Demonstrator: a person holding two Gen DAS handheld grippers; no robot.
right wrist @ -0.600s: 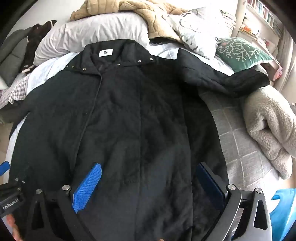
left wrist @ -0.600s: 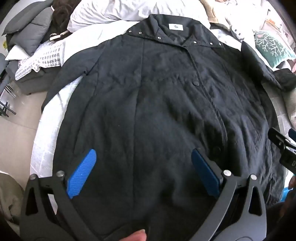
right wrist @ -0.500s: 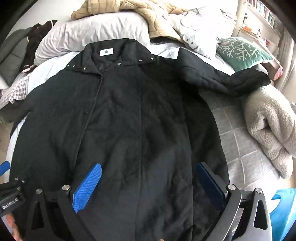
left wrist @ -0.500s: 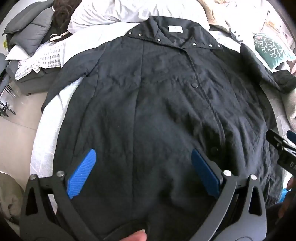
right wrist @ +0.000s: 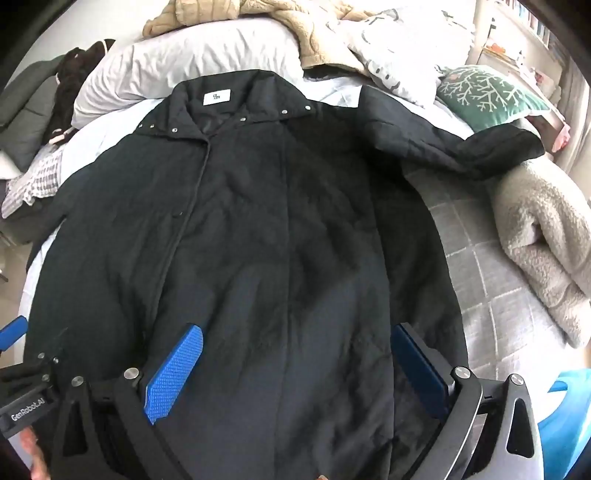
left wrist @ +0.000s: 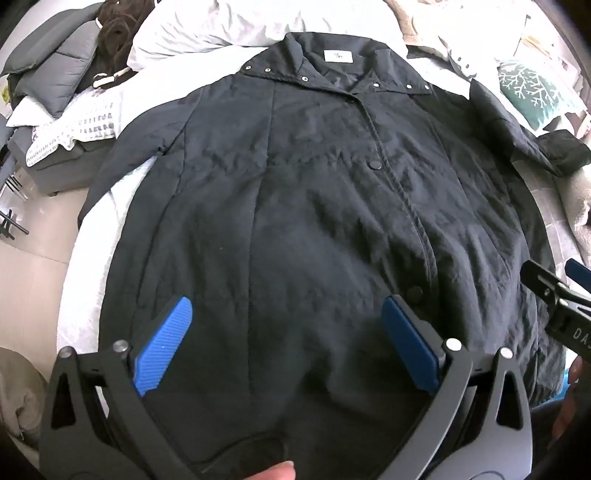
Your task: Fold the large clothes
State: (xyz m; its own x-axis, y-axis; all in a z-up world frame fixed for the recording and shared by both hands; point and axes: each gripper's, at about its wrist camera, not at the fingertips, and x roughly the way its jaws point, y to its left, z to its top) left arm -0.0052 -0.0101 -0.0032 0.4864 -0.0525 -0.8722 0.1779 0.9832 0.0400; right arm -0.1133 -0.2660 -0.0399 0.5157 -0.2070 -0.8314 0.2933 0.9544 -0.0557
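A long black quilted coat (left wrist: 314, 206) lies spread face up on the bed, collar with a white label at the far end, front snapped shut. Its one sleeve (left wrist: 122, 155) runs down the left edge; the other sleeve (right wrist: 454, 147) stretches out to the right over a blanket. My left gripper (left wrist: 286, 317) hovers open above the coat's lower left half, nothing between its blue pads. My right gripper (right wrist: 295, 350) is open too, above the coat's lower right half (right wrist: 303, 258). Each gripper shows at the edge of the other's view.
White pillows (right wrist: 177, 66) and a beige fleece (right wrist: 314, 33) lie beyond the collar. A green patterned cushion (right wrist: 487, 96) and a grey fluffy blanket (right wrist: 543, 243) sit at the right. Grey clothes (left wrist: 51, 59) are piled at the left, floor (left wrist: 29, 266) below them. A blue object (right wrist: 565, 424) stands at bottom right.
Both grippers stay open over the coat's hem and have hardly shifted; the coat lies as before.
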